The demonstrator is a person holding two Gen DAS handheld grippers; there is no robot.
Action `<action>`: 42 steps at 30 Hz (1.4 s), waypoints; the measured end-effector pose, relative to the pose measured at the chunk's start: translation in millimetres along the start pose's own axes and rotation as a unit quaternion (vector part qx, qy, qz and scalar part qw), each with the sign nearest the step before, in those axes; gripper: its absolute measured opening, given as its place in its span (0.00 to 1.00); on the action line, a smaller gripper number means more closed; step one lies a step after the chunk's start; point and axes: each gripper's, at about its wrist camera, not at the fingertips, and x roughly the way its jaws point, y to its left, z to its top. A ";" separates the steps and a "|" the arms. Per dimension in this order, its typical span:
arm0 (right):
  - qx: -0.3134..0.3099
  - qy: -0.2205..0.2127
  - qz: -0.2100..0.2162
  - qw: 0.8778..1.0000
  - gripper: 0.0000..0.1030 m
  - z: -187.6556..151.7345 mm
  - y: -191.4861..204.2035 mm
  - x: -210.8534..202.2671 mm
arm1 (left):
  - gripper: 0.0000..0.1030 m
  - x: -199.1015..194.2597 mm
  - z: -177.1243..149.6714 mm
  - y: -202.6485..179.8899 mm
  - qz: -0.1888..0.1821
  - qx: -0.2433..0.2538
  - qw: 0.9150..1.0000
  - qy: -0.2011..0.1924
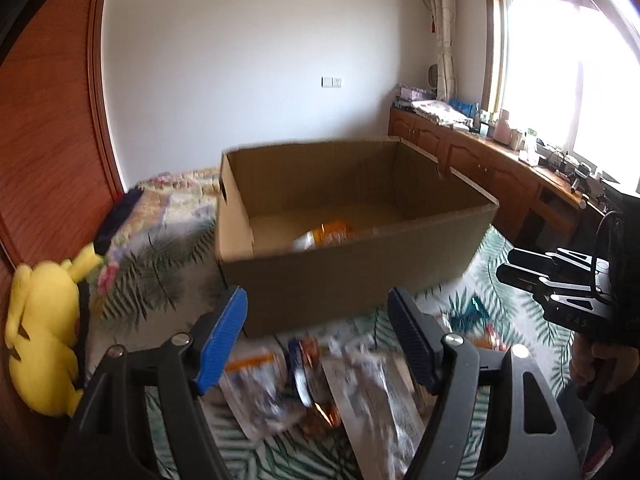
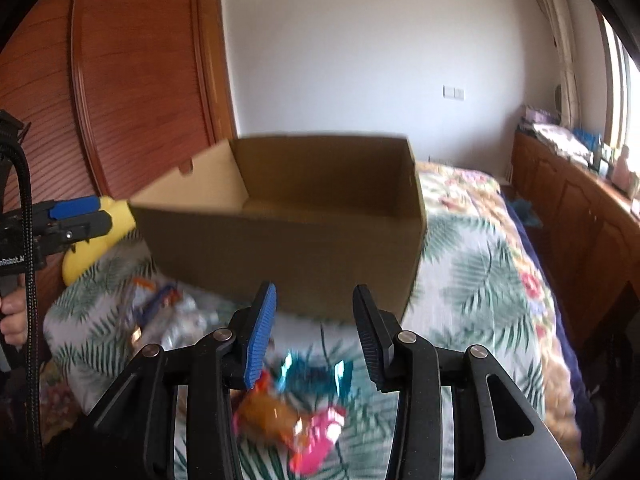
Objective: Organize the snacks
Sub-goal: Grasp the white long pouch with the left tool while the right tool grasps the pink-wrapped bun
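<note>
Crinkly orange-and-pink foil snack packets (image 2: 292, 420) on bed: light, soft, slippery; pinch at sealed edge. Right tool (image 2: 314, 332) half-open, empty. Left tool (image 1: 316, 340) wide, empty. Open brown cardboard box (image 1: 348, 272) beyond.

- the cardboard box (image 1: 352, 276) stands open and upright on the leaf-patterned bedspread, plain brown, with a cut-out handle hole in each end wall.
- an orange snack packet (image 1: 326, 236) lies inside on the box floor, near the front wall.
- several silvery and orange snack packets (image 1: 320, 392) lie loose in a heap on the bedspread just in front of the box, blurred.
- further right, a teal packet (image 2: 316, 372), an orange packet (image 2: 272, 412) and a pink packet (image 2: 320, 436) lie close together on the bedspread.
</note>
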 end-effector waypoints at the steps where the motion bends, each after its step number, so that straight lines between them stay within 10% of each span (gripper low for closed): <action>1: 0.001 0.005 0.002 1.000 0.39 -4.9 0.5 -0.1 | 0.71 2.1 -7.6 -1.3 -0.001 -0.002 1.000 0.005; 23: -0.008 0.099 0.074 0.992 0.38 -58.8 24.8 9.8 | 0.71 21.4 -92.8 -32.0 -0.014 -0.045 0.997 0.057; 42: -0.075 0.098 0.020 0.992 0.53 -78.0 39.4 5.6 | 0.71 33.4 -99.0 -42.8 -0.008 -0.046 0.996 0.073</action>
